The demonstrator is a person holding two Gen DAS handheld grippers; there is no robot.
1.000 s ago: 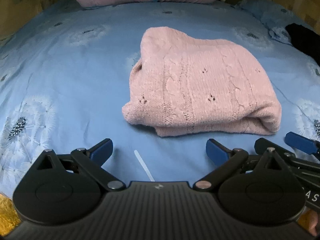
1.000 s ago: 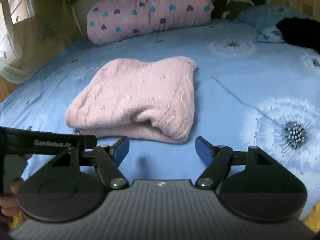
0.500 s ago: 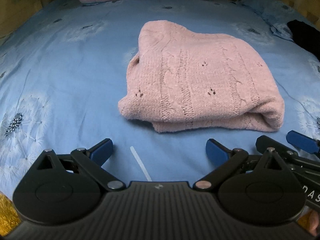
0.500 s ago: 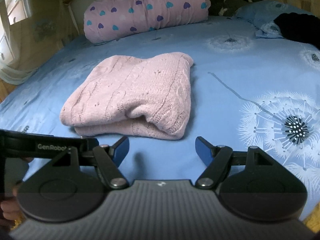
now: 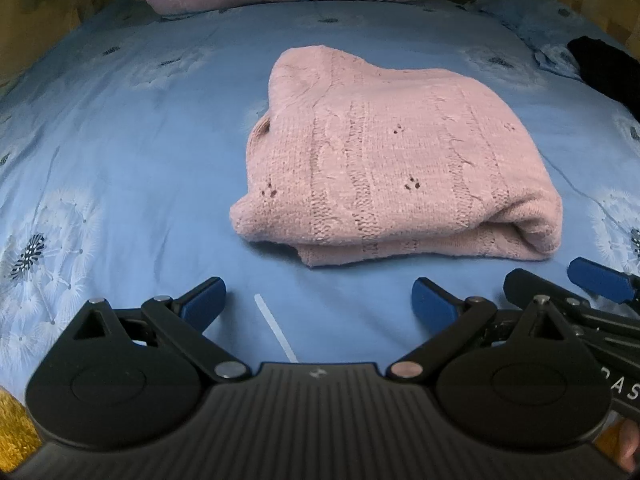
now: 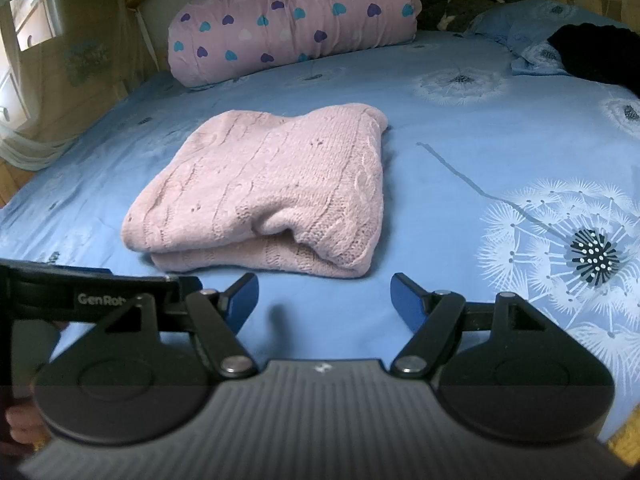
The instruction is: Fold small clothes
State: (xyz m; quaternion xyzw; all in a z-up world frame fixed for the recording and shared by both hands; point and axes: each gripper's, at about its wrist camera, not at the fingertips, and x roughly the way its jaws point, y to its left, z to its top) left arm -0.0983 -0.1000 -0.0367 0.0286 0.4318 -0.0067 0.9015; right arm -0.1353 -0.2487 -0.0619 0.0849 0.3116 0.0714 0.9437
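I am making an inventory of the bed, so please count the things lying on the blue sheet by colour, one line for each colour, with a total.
Pink: 2, the folded knit sweater and the heart-print rolled quilt.
Black: 1, the dark garment at the far right.
Blue: 1, the pillow beside it.
Dark grey: 1, a bundle behind the quilt, too dim to identify.
Total: 5

The left gripper (image 5: 318,298) has matte black linkage arms, round black pivot housings, silver rivets and blue finger pads (image 5: 202,304). Its ribbed dark grey body carries a small white logo. The right gripper (image 6: 324,298) is built the same. White lettering on the left gripper's side, seen from the right wrist, reads "GenRob", cut off. Bare skin, probably a fingertip, shows at the frame's corner (image 5: 628,446).
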